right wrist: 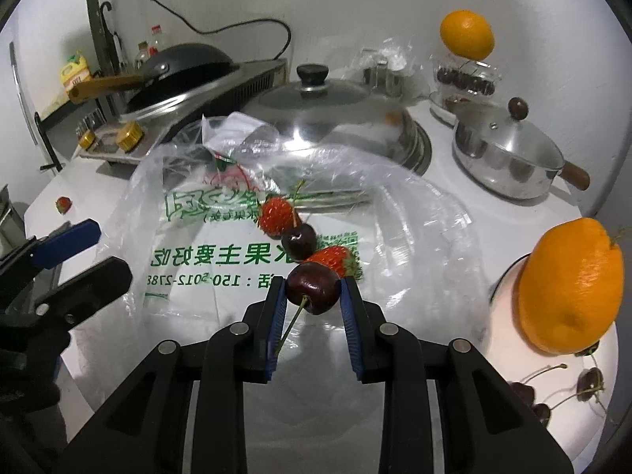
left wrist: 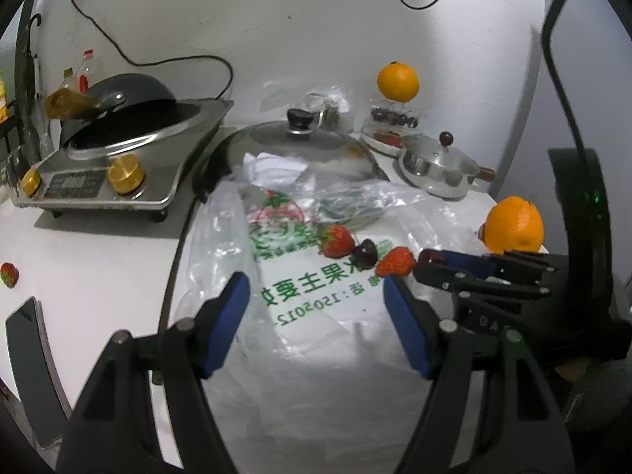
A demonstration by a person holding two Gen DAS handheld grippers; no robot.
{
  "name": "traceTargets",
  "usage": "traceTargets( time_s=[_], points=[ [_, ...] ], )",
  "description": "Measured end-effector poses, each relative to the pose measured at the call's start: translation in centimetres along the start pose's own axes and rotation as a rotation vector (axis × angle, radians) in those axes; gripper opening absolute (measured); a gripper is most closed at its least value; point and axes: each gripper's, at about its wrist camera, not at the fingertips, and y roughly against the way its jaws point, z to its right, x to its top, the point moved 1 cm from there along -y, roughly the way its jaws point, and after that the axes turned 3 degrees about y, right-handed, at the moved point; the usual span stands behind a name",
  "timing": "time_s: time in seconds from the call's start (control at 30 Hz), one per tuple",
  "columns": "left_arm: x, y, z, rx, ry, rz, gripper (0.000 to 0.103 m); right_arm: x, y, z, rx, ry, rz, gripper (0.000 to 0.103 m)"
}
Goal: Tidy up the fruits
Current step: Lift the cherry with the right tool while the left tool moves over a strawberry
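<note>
My right gripper [right wrist: 312, 289] is shut on a dark cherry [right wrist: 313, 291], held just above a printed plastic bag [right wrist: 205, 260]; the stem hangs toward the camera. Behind it on the bag lie a strawberry [right wrist: 333, 259], another cherry [right wrist: 299, 240] and a second strawberry [right wrist: 276, 215]. My left gripper [left wrist: 316, 300] stands open over the bag [left wrist: 316, 355] with nothing between its pads, short of the same strawberry [left wrist: 335, 240], cherry [left wrist: 364, 252] and strawberry [left wrist: 396, 261]. The right gripper [left wrist: 428, 262] reaches in from the right. An orange [right wrist: 568, 284] sits on a white plate [right wrist: 509, 276] with loose cherries [right wrist: 588, 383].
A second orange [right wrist: 467, 34] rests on a clear box of cherries [right wrist: 466, 77] at the back. A lone strawberry [left wrist: 8, 274] lies on the counter at left, near a phone [left wrist: 23, 355]. An induction cooker with a wok [left wrist: 118, 166], a lidded pan [left wrist: 300, 138] and a small pot [left wrist: 438, 166] crowd the back.
</note>
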Motion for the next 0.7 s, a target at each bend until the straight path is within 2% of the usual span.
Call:
traceTargets(
  time_s=[0.7],
  points=[
    [1.4,-1.6,6.1,0.001,-0.071,-0.03,0.072,0.6,5.3,5.8,-0.021,-0.048,0.134,0.03]
  ],
)
